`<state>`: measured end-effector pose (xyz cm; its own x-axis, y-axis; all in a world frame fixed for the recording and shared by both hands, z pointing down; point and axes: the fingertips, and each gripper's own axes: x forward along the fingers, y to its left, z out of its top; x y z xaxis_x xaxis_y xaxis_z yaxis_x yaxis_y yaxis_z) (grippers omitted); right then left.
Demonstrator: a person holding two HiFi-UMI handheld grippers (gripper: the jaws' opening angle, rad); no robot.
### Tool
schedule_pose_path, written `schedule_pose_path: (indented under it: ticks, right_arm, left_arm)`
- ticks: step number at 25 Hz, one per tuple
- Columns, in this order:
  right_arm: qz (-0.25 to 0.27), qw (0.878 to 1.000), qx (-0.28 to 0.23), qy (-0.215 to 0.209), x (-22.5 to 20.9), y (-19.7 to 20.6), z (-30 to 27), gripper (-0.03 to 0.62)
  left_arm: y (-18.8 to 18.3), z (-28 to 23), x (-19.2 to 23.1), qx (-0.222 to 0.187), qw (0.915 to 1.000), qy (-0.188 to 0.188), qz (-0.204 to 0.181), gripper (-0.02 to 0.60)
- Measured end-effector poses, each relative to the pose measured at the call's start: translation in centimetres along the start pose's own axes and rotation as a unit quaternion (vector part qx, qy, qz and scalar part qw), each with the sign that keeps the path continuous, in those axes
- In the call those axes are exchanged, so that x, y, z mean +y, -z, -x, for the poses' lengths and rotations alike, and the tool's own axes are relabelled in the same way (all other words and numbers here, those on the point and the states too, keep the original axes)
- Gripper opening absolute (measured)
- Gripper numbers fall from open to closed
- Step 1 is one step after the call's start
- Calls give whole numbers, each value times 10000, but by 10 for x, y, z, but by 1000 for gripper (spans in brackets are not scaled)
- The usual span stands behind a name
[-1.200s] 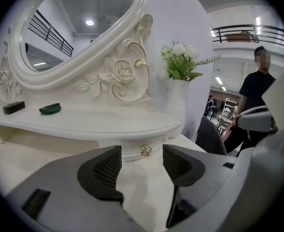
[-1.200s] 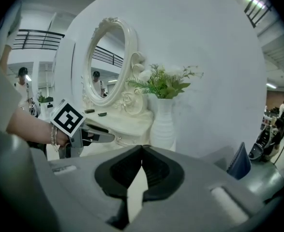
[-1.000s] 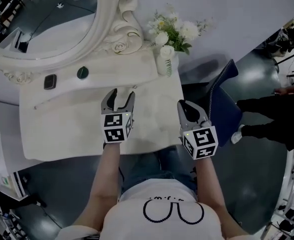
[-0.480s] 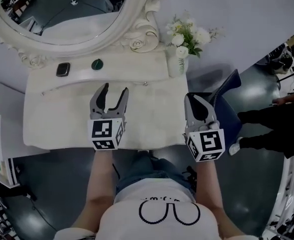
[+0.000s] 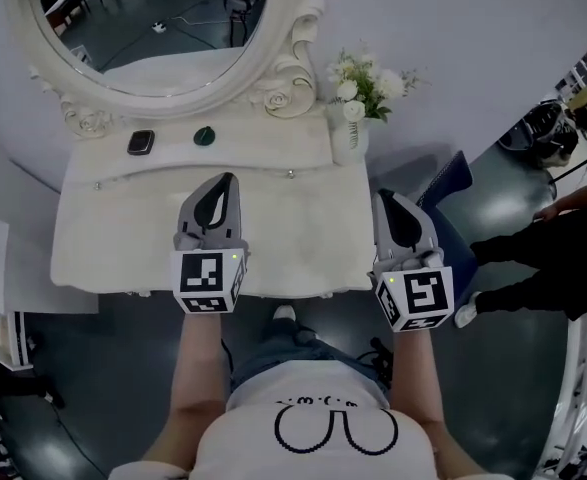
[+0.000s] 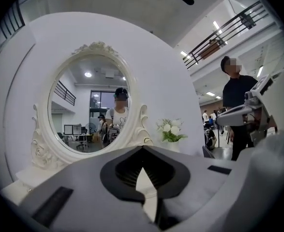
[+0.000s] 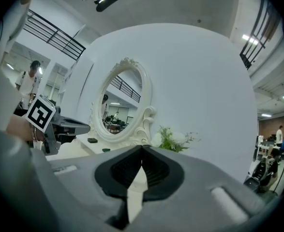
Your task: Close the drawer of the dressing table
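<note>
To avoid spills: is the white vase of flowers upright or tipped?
Upright: the white vase stands on its base on the cream dressing table, blooms above.

Matt, smooth painted dressing table (image 5: pixel 103 238); glossy carved mirror frame (image 5: pixel 285 78); polished, reflective floor (image 5: pixel 518 193).

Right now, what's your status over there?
Left gripper just closed, empty; right gripper shut, empty. Dressing table front flush, nothing protruding. Bystander off right, clear.
</note>
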<state>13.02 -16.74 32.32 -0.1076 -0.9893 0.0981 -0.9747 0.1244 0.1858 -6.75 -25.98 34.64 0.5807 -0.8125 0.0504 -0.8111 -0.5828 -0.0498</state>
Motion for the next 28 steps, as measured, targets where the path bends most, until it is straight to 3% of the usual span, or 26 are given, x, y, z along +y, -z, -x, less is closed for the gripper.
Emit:
schedule_pose_path:
  ticks: [12,28]
  right_arm:
    - [152,9974,-693,-100,-8,-51,26,3]
    - [272,9958,-873,14,-16,-66,37,2]
  left_arm:
    - [-76,31,-11,-764,9965,-214,-262,-3]
    - [-97,38,-17,-974,9942,-298,-347,-3]
